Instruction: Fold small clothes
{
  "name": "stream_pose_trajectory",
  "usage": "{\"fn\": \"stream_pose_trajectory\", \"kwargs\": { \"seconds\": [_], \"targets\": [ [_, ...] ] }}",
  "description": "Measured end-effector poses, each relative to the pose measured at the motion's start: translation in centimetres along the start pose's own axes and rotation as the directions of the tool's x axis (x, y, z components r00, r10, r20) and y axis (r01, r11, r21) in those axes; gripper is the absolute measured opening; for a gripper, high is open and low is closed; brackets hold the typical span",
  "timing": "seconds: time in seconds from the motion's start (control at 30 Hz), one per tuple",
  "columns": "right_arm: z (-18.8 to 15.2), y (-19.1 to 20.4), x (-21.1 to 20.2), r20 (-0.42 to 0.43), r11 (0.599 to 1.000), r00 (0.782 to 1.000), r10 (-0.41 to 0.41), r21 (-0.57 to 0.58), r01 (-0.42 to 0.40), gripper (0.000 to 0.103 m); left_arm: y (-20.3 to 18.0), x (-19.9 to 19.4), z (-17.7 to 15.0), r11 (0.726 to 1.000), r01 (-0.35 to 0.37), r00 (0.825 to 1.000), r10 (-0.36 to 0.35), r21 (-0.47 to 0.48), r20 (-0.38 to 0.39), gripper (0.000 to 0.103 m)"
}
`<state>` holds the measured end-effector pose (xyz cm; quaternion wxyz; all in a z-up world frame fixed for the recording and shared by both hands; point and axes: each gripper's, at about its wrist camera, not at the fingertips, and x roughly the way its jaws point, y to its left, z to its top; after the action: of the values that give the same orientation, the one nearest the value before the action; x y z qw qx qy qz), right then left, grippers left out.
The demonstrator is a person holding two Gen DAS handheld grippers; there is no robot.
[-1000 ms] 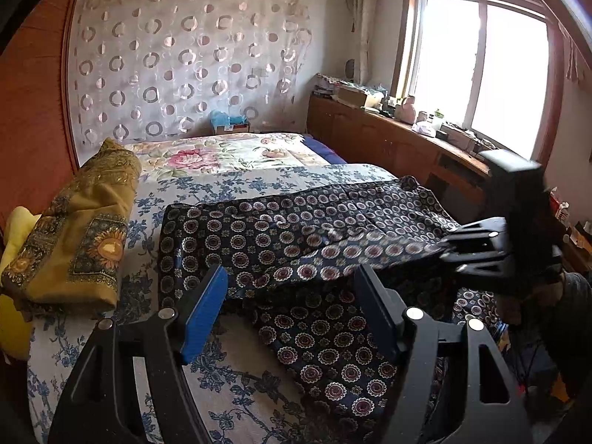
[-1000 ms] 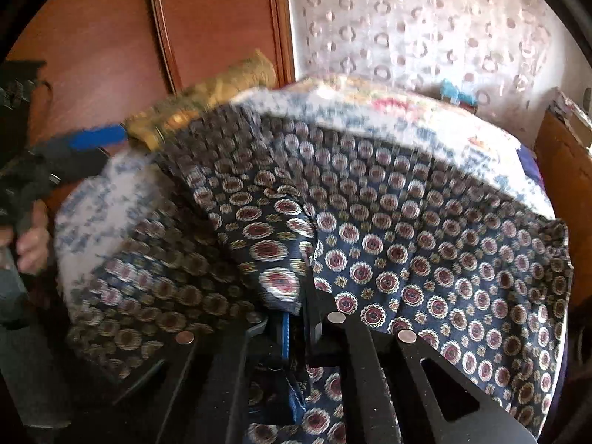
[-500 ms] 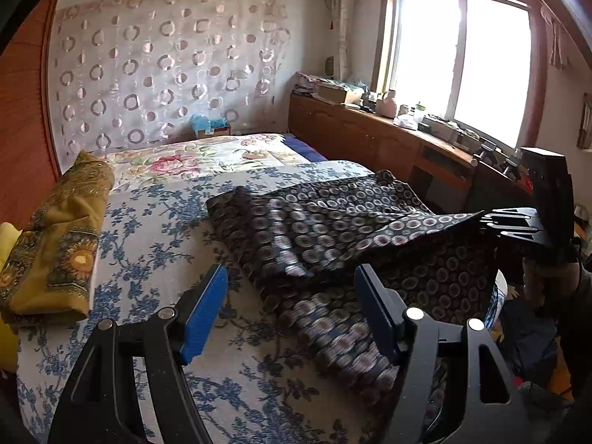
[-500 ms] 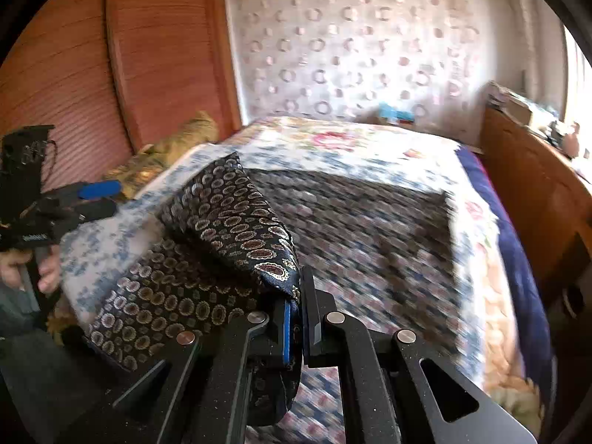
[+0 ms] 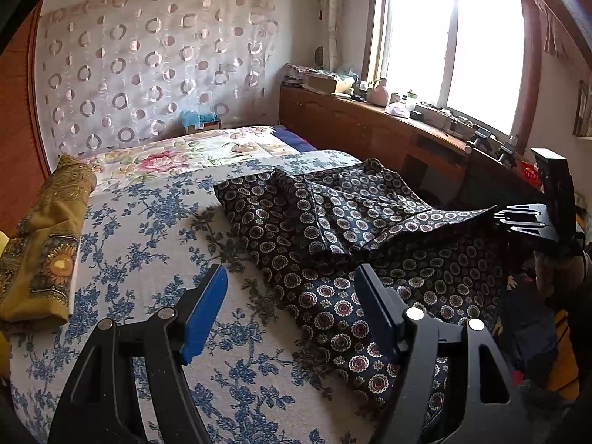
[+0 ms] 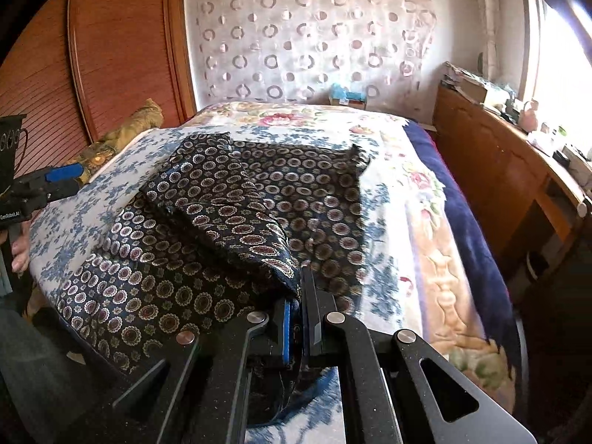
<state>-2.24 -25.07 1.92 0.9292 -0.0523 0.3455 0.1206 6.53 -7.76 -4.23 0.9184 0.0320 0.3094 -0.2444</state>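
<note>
Two grippers, one dark patterned cloth on the bed

Both wrist views take in the bed [image 5: 140, 222] with its blue-flowered cover, and the dark medallion-print garment [image 5: 333, 222] spread toward the bed's window-side edge, part of it draping over the near edge. Only the right wrist view shows the grip close up: the right gripper [image 6: 300, 296] has its fingers pressed together on a corner of the garment, the fabric bunched between the pads and a folded flap lifted from the layer beneath. From the left wrist view that same gripper [image 5: 503, 218] shows at the far right, the corner drawn out taut to it. The left gripper [image 5: 292, 307] hangs over the near edge with its fingers wide apart and nothing between them; the right wrist view catches it [image 6: 70, 175] at the left. A folded yellow-gold cloth [image 5: 44, 244] lies along the bed's wardrobe-side edge.
</note>
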Motion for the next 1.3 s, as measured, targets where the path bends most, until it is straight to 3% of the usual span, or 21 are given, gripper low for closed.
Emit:
{"fn": "stream_pose_trajectory", "kwargs": {
  "seconds": [0.43, 0.6, 0.73, 1.03, 1.3],
  "targets": [
    [0.5, 0.0, -0.9, -0.051, 0.999, 0.998, -0.032, -0.023, 0.031, 0.004, -0.3, 0.5, -0.5, 1.000, 0.007, 1.000, -0.007, 0.007, -0.016, 0.072],
    [0.8, 1.0, -2.9, -0.018, 0.998, 0.999, -0.038, -0.054, 0.037, 0.040, -0.2, 0.3, -0.5, 1.000, 0.008, 1.000, -0.008, -0.001, -0.007, 0.072],
    [1.3, 2.3, -3.6, 0.011, 0.997, 1.000, -0.007, -0.076, 0.008, 0.049, -0.1, 0.4, -0.7, 1.000, 0.009, 1.000, -0.009, -0.009, -0.012, 0.072],
    [3.7, 5.4, 2.6, -0.058, 0.983, 0.991, 0.118, -0.138, -0.125, 0.050, -0.2, 0.7, -1.0, 1.000, 0.010, 1.000, -0.010, -0.010, -0.024, 0.072],
    [6.1, 8.2, 8.5, -0.188, 0.942, 0.970, 0.155, -0.267, -0.203, 0.050, -0.3, 0.8, -1.4, 1.000, 0.013, 0.999, -0.014, -0.013, -0.033, 0.072]
  ]
}}
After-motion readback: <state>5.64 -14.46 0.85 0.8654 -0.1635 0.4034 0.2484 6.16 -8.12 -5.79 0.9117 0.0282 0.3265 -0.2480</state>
